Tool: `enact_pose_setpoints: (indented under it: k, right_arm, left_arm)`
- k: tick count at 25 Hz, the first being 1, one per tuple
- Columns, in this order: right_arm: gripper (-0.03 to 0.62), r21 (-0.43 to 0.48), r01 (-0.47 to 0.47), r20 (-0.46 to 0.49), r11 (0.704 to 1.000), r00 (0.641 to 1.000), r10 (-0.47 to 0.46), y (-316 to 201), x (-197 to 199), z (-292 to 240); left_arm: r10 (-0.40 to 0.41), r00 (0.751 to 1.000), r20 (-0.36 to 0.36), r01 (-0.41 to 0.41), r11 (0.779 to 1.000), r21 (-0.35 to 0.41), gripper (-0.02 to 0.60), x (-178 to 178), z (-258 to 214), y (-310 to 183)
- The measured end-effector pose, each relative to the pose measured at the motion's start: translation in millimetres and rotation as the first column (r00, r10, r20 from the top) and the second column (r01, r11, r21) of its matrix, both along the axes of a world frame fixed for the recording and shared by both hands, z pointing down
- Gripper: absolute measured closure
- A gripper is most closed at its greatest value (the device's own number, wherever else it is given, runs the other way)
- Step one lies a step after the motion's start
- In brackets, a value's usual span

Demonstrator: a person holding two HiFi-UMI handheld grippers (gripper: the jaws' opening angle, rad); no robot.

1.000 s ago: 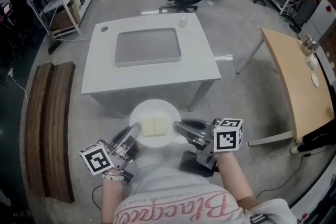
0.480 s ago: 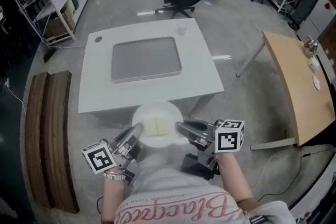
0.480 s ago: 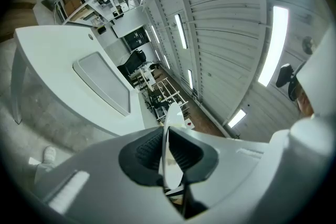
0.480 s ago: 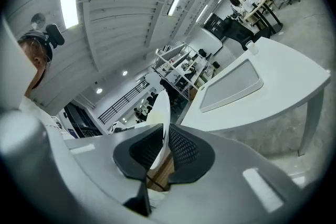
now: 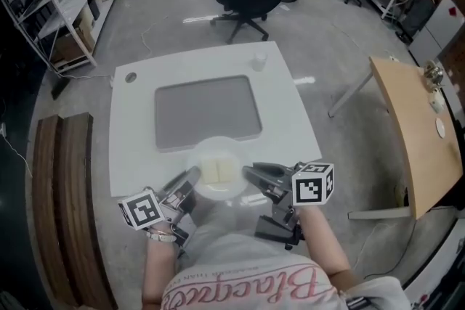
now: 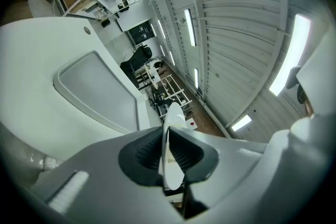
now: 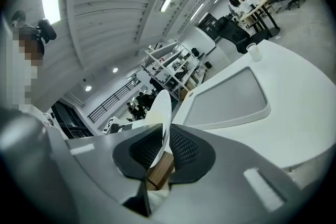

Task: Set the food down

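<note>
- Head view: A person carries a white plate (image 5: 218, 147) of pale, square-cut food (image 5: 218, 171) over the near edge of a white table (image 5: 134, 156). The left gripper (image 5: 190, 178) and right gripper (image 5: 251, 172) grip opposite sides of its rim. A grey tray (image 5: 207, 111) lies just beyond, straight ahead of both grippers, so neither is nearer.
- Left gripper view: The left gripper (image 6: 167, 152) pinches the plate (image 6: 170, 123) edge-on between its ribbed pads, with the tray (image 6: 94, 86) ahead on the table (image 6: 31, 60).
- Right gripper view: The right gripper (image 7: 164, 149) is likewise clamped on the plate's (image 7: 160, 107) rim. The tray (image 7: 226, 97) sits forward, and a small cup (image 7: 253, 51) stands at the table's (image 7: 299, 92) far end.
</note>
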State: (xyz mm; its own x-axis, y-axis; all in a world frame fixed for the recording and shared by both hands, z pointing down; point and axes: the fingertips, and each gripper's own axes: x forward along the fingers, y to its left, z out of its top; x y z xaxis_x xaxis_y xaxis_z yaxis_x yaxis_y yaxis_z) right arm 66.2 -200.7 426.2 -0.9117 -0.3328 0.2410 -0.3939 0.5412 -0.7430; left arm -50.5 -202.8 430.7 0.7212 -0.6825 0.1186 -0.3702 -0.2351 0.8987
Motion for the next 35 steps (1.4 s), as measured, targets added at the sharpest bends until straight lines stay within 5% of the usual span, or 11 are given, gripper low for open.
enact_pose_setpoints:
  k: [6, 13, 26, 31, 35]
  right_arm:
    - [0.546, -0.029, -0.009, -0.05, 1.0, 0.999, 0.008, -62.7, -20.4, 21.8]
    - [0.534, -0.109, -0.039, -0.158, 0.993, 0.987, 0.021, -116.9, -33.0, 67.3]
    - [0.519, -0.218, -0.114, -0.335, 0.969, 0.942, 0.035, -164.9, -33.8, 143.6]
    - [0.52, -0.228, -0.123, -0.412, 0.966, 0.911, 0.019, -174.0, -31.5, 157.9]
    - [0.531, -0.205, -0.13, -0.456, 0.97, 0.89, 0.022, -180.3, -30.4, 159.9]
  left_arm:
    - [0.018, 0.997, 0.074, -0.017, 1.0, -0.014, 0.549, -18.7, 20.1, -66.4]
    - [0.049, 0.984, 0.171, -0.03, 0.993, -0.113, 0.541, -31.1, 63.3, -123.2]
    - [0.118, 0.935, 0.334, -0.018, 0.958, -0.287, 0.52, -31.8, 138.2, -170.1]
    - [0.152, 0.896, 0.417, -0.017, 0.951, -0.31, 0.512, -32.6, 151.4, -179.2]
    - [0.177, 0.836, 0.52, -0.009, 0.951, -0.31, 0.495, -36.0, 159.6, -182.1]
